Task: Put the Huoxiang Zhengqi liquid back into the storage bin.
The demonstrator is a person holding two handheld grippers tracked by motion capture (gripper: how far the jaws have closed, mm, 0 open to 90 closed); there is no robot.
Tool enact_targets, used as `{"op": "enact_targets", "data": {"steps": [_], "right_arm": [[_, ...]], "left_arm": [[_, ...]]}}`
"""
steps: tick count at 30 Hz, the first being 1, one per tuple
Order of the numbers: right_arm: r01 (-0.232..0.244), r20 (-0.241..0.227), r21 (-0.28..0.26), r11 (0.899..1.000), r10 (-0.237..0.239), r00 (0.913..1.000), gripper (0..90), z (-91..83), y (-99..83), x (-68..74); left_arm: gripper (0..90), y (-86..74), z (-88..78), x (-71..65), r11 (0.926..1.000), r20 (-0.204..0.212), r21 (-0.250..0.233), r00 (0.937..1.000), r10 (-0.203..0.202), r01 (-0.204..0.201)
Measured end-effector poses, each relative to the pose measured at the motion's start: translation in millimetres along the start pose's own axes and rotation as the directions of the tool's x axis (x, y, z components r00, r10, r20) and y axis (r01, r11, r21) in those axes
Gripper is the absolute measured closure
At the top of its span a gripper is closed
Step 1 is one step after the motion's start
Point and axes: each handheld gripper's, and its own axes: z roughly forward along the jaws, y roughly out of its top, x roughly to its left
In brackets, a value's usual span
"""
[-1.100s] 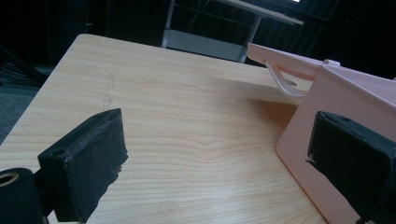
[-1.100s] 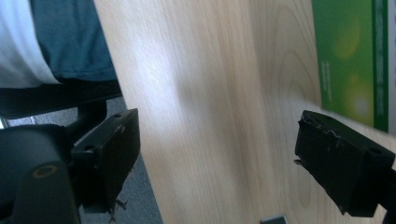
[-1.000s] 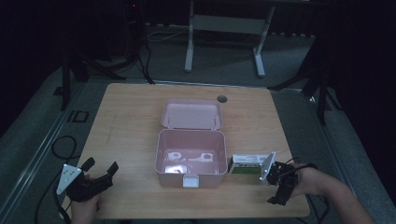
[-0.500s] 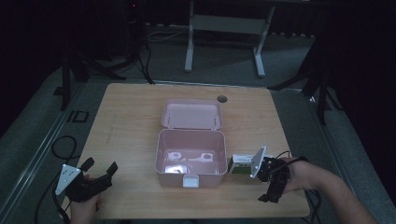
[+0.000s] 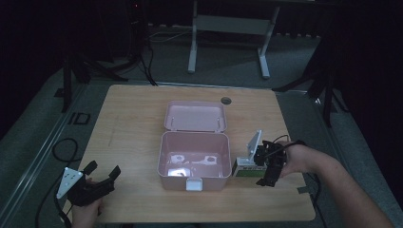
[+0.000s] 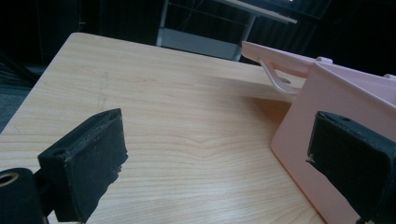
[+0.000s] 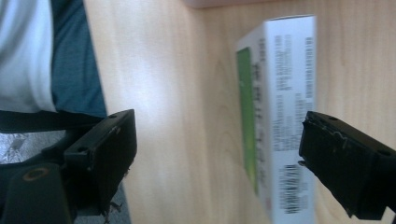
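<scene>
White-and-green printed carton (image 7: pixel 280 116), barcode on its side

Wooden table (image 5: pixel 133 123): pink case (image 5: pixel 192 164), carton (image 5: pixel 244 168)

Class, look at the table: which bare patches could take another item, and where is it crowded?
The widest bare wood lies left of the open pink box, bordered by the table's left edge and the left hand-held gripper. A narrower strip runs behind the lid to the far edge. It is crowded right of the box, where the white-and-green carton and right hand-held gripper sit.
</scene>
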Motion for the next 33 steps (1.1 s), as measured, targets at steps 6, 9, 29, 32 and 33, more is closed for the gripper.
{"op": "enact_targets", "data": {"steps": [6,9,29,32,33], "right_arm": [[-0.013,0.022,0.038,0.999,0.012,0.9997,11.2,4.9,6.4,-23.2],[-0.011,0.01,0.045,0.999,0.01,0.9999,11.2,9.1,8.4,-31.2],[0.009,-0.025,0.084,0.996,-0.007,0.9997,20.8,37.7,4.0,-53.9],[0.029,-0.03,0.086,0.996,-0.027,0.9992,27.2,40.4,4.1,-53.9],[0.03,-0.03,0.088,0.996,-0.027,0.9992,28.6,41.2,4.2,-54.4]], "left_arm": [[4.6,0.2,-0.6,-0.3,1.0,0.004,-0.001,1.0,0.001,-0.001],[4.6,0.0,-0.6,-0.2,1.0,0.003,-0.001,1.0,-0.003,0.003],[4.6,-2.2,0.8,2.9,0.9998,-0.004,0.011,0.9999,-0.017,0.017],[4.6,-2.2,1.4,3.4,0.9998,-0.004,0.01,0.9998,-0.019,0.019],[4.6,-2.2,1.4,3.2,0.9997,-0.003,0.007,0.9997,-0.023,0.023]]}}
